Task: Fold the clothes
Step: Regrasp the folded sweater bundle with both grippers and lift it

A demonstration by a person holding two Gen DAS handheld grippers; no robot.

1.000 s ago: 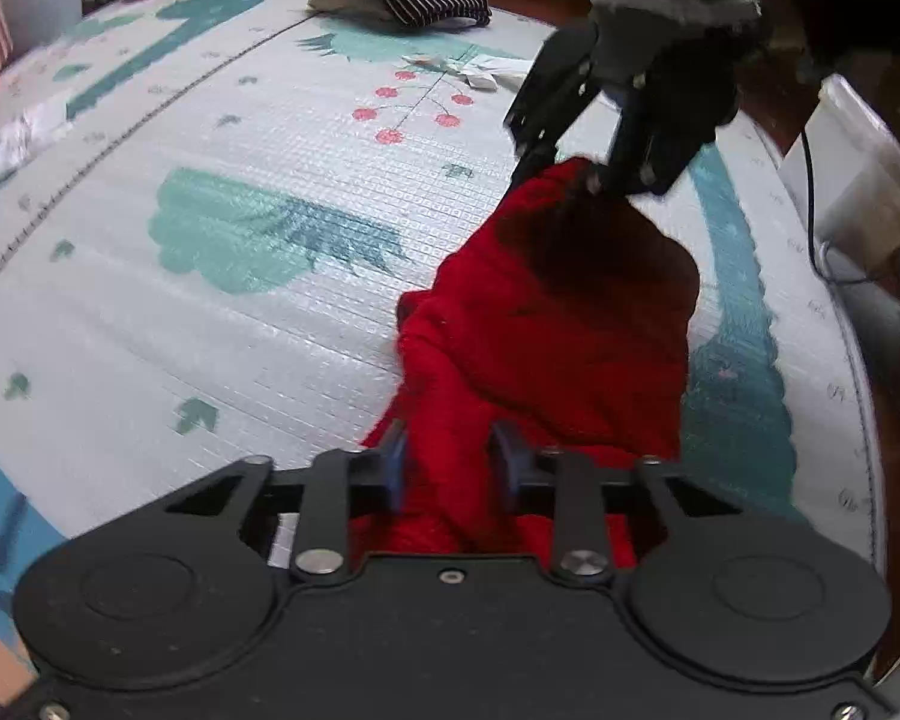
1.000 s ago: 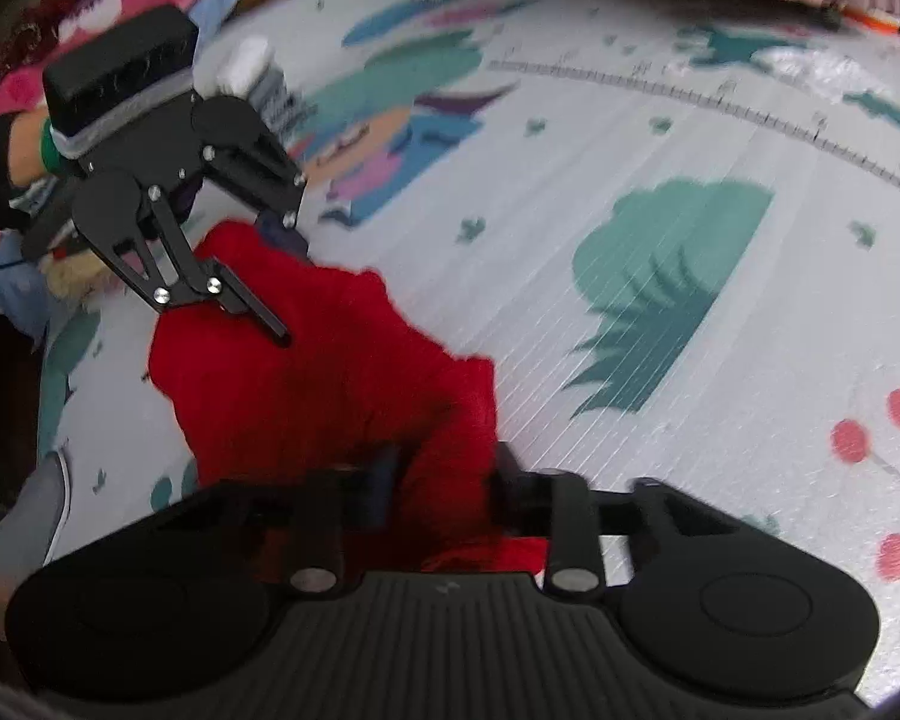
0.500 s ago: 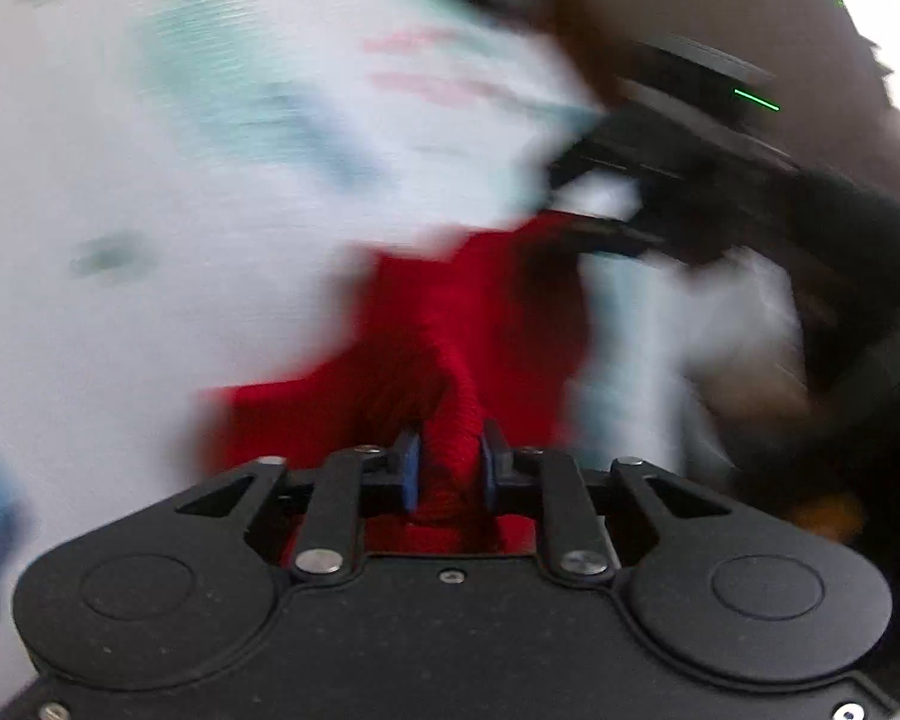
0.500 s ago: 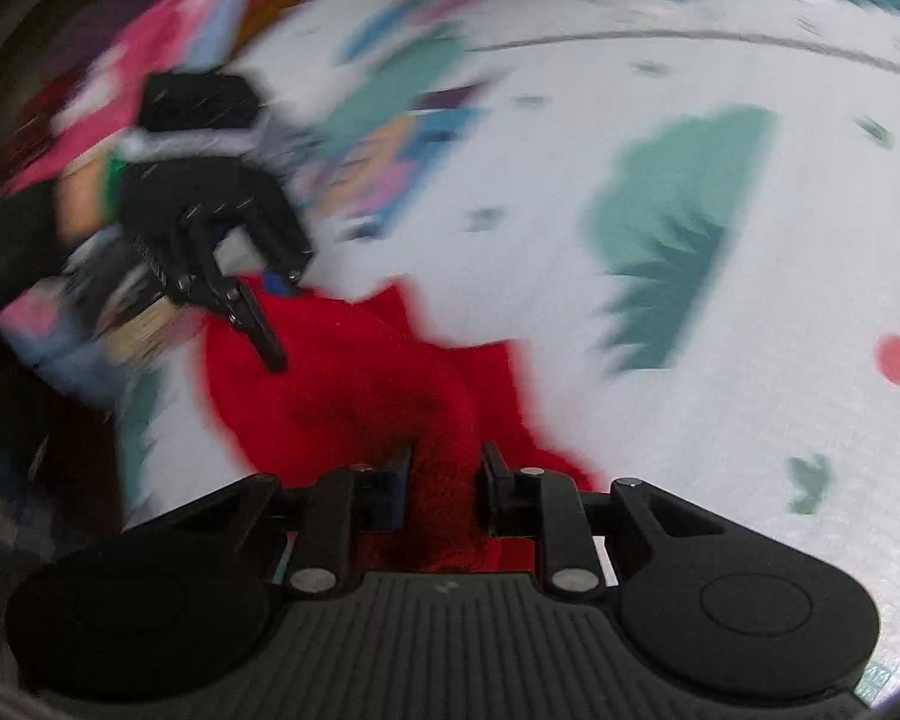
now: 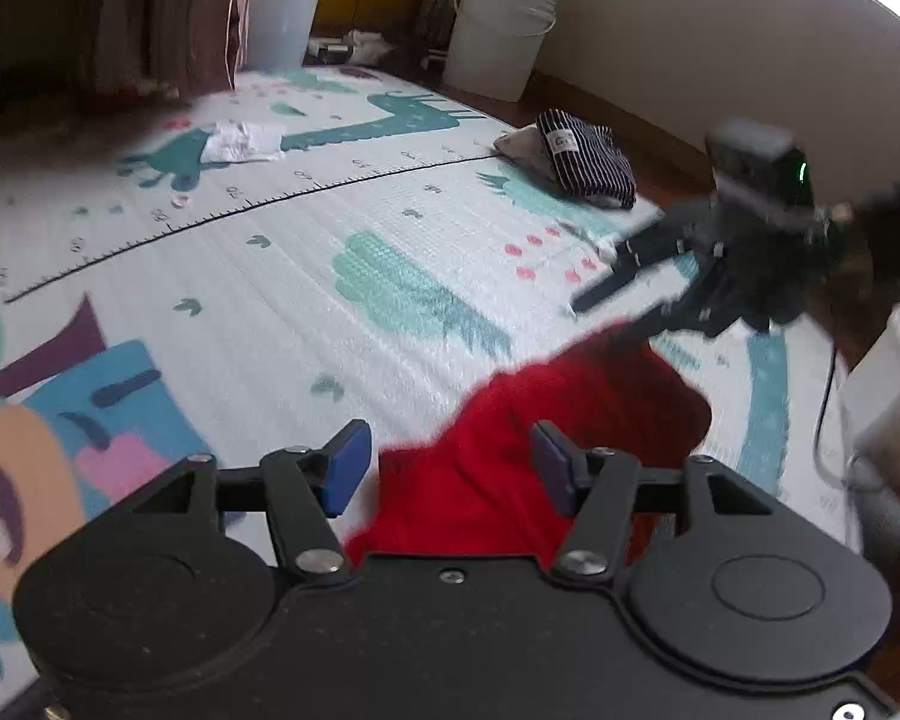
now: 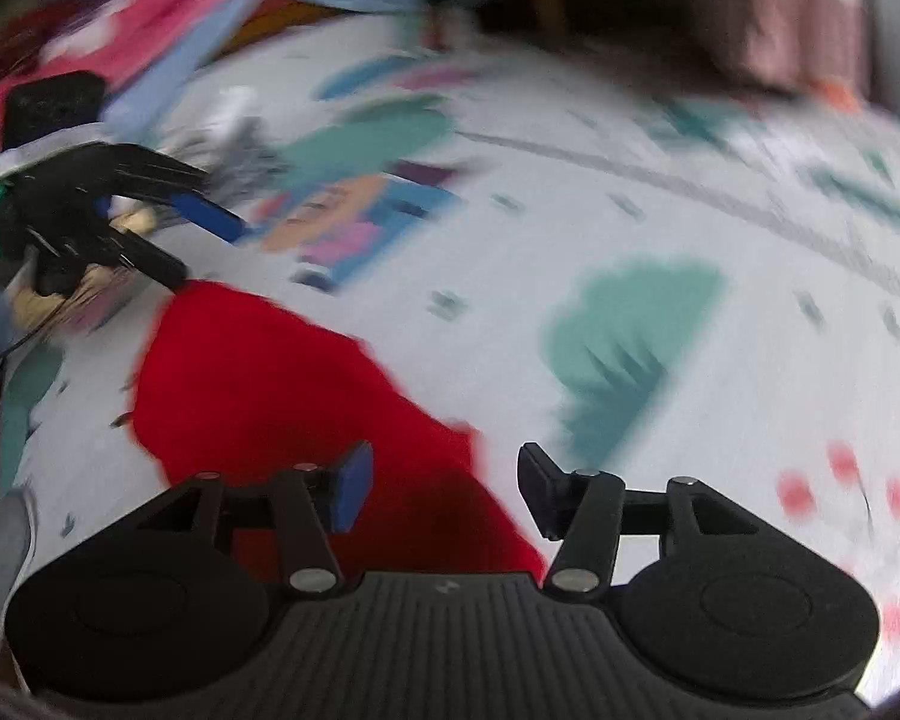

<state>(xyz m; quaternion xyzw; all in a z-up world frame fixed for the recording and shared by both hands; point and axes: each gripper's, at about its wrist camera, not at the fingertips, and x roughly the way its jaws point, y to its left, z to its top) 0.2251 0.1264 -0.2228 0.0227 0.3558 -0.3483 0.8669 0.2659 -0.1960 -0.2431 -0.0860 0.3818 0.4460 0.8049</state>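
Observation:
A red garment [image 5: 576, 414] lies bunched on the patterned play mat [image 5: 258, 276]. In the left wrist view my left gripper [image 5: 450, 471] hangs just over its near edge. The jaws are opening, the cloth lies loose between the blue pads [image 5: 345, 468], and neither pad presses on it. My right gripper [image 5: 615, 309] is at the garment's far end, fingers spread. In the blurred right wrist view the red garment [image 6: 258, 378] spreads to the left. My right gripper [image 6: 444, 489] is opening above its near corner, gripping nothing. The left gripper [image 6: 201, 243] stands open at the cloth's far tip.
A folded dark striped garment [image 5: 588, 168] lies at the mat's far edge. A crumpled white paper [image 5: 243, 141] lies further left. Two white buckets [image 5: 498, 36] stand by the wall. A white box [image 5: 888, 390] with a cable sits off the mat on the right.
Both grippers were shut on the red garment's ends. Now both have opened and let it go onto the mat. The left gripper swung sideways and rolled.

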